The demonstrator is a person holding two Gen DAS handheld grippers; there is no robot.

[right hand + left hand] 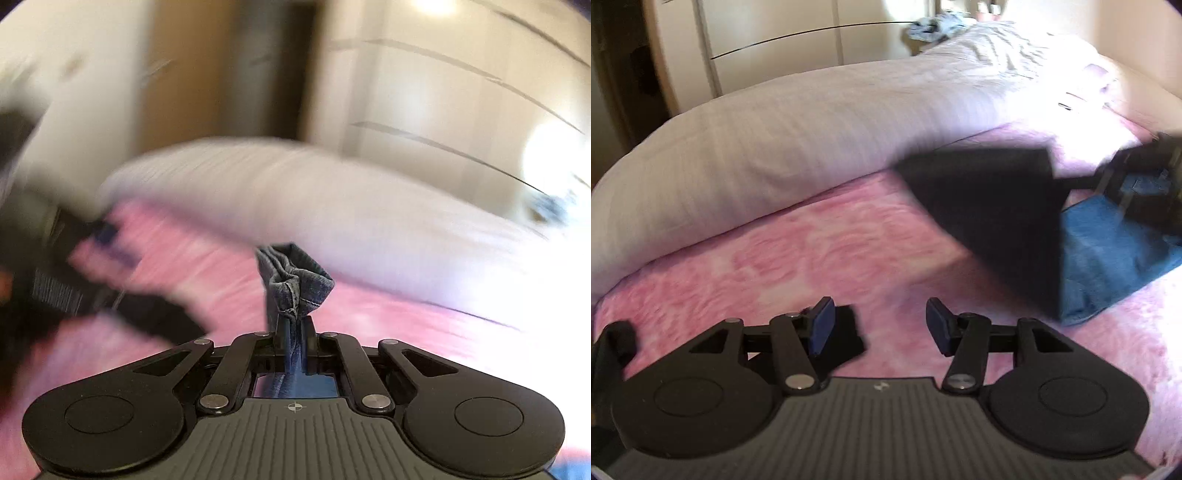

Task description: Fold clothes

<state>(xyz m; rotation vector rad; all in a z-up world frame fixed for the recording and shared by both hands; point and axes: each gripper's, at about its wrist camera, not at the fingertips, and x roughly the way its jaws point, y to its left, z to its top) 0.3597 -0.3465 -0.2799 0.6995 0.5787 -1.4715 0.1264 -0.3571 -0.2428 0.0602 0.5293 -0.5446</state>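
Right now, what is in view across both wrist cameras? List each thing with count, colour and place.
denim garment: one, blue; its hem pinched in the right gripper, the rest lying on the blanket at right.
blanket: one, pink; covers the bed.
duvet: one, pale grey; bunched behind the blanket.
wardrobe: one, cream; beyond the bed.
clothes heap: one, blue-grey; far end of the bed.
left gripper: black, blue pads; open, empty.
right gripper: black; shut on denim.
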